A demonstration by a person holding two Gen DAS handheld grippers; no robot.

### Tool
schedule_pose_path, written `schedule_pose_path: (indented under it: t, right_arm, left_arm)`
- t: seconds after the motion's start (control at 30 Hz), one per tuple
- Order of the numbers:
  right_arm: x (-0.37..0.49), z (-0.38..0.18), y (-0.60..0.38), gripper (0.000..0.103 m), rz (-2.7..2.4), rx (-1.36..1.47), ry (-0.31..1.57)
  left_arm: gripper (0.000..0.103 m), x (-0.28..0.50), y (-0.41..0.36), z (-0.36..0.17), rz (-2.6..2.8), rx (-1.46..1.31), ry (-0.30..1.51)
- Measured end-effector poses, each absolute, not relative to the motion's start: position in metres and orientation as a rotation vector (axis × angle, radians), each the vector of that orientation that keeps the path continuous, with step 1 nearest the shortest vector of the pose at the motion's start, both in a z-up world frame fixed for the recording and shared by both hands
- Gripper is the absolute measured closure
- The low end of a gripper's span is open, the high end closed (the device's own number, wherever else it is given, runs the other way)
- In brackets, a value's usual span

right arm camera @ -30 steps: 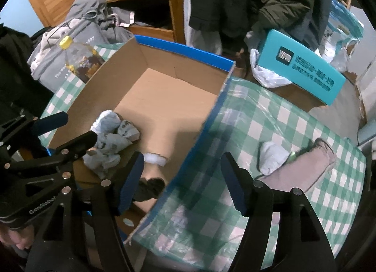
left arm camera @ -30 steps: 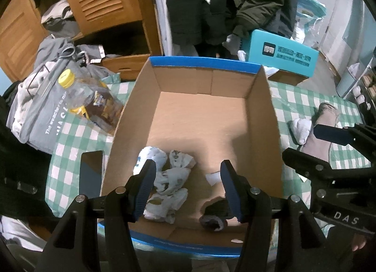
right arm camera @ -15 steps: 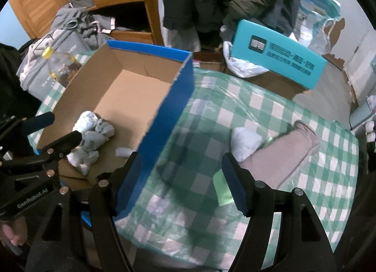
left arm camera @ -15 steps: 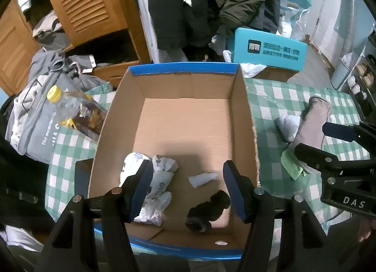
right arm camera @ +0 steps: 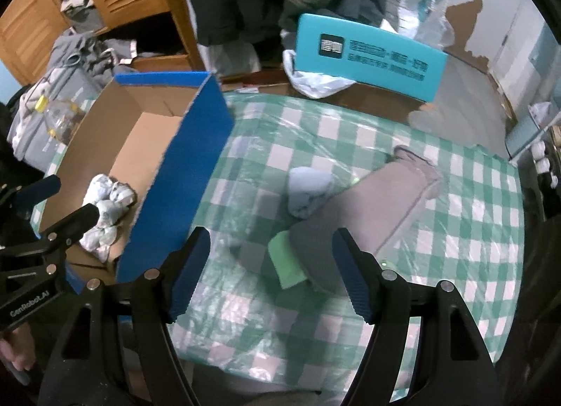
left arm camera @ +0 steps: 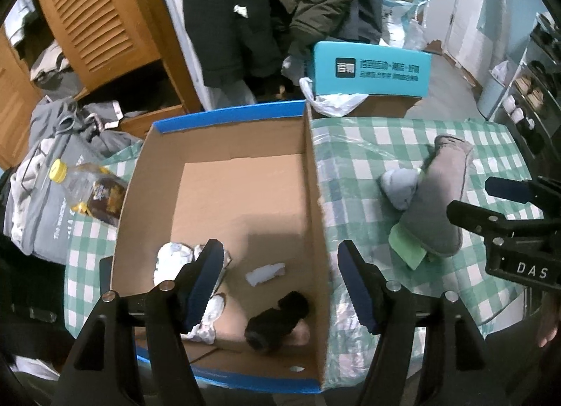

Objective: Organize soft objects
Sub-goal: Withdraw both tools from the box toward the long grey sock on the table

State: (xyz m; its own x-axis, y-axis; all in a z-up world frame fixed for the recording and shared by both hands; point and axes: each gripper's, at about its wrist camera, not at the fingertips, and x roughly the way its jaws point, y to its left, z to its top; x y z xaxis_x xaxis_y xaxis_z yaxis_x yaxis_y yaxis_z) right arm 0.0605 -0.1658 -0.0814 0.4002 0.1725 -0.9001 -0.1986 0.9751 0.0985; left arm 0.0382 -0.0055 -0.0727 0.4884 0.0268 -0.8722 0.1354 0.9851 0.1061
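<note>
A cardboard box [left arm camera: 312, 195] with blue outer walls [right arm camera: 186, 174] stands on the left of the checked table. Inside lie white patterned socks [left arm camera: 171, 260], a small white piece [left arm camera: 264, 272] and a rolled black sock [left arm camera: 277, 316]. On the table right of the box lie a long grey sock [right arm camera: 368, 209], a rolled pale blue sock [right arm camera: 308, 190] and a light green piece [right arm camera: 285, 262]. My left gripper [left arm camera: 280, 283] is open and empty above the box's near right side. My right gripper [right arm camera: 270, 272] is open and empty, just above the green piece and the grey sock's end.
A plastic bottle with a yellow cap [left arm camera: 87, 188] lies left of the box on grey clothing [left arm camera: 38, 202]. A teal carton [right arm camera: 368, 55] and a white plastic bag [right arm camera: 315, 81] sit beyond the table's far edge. Hanging coats and a wooden cabinet stand behind.
Both grippers have shifted to the right. The right gripper went from over the box's wall to over the grey sock and green piece. Both stay open and empty.
</note>
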Motion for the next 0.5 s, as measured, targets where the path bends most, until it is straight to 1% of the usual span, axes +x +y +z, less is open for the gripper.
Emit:
schedule_pose_path:
  t: [0.17,0.27,0.5]
  right_arm:
    - [0.063,-0.079,-0.188,0.031,0.194,-0.004,1.136]
    - [0.065,-0.08,-0.2,0.031,0.167,0.005,1.144]
    - [0.074,-0.085,-0.232,0.031,0.098,0.035,1.18]
  left_arm:
    - [0.034,0.046,-0.026,-0.072,-0.099,0.18,1.074]
    - [0.029,0.052,-0.038,-0.073,-0.11,0.197,1.078]
    - [0.028,0.069,-0.062,-0.077,-0.149,0.223,1.114]
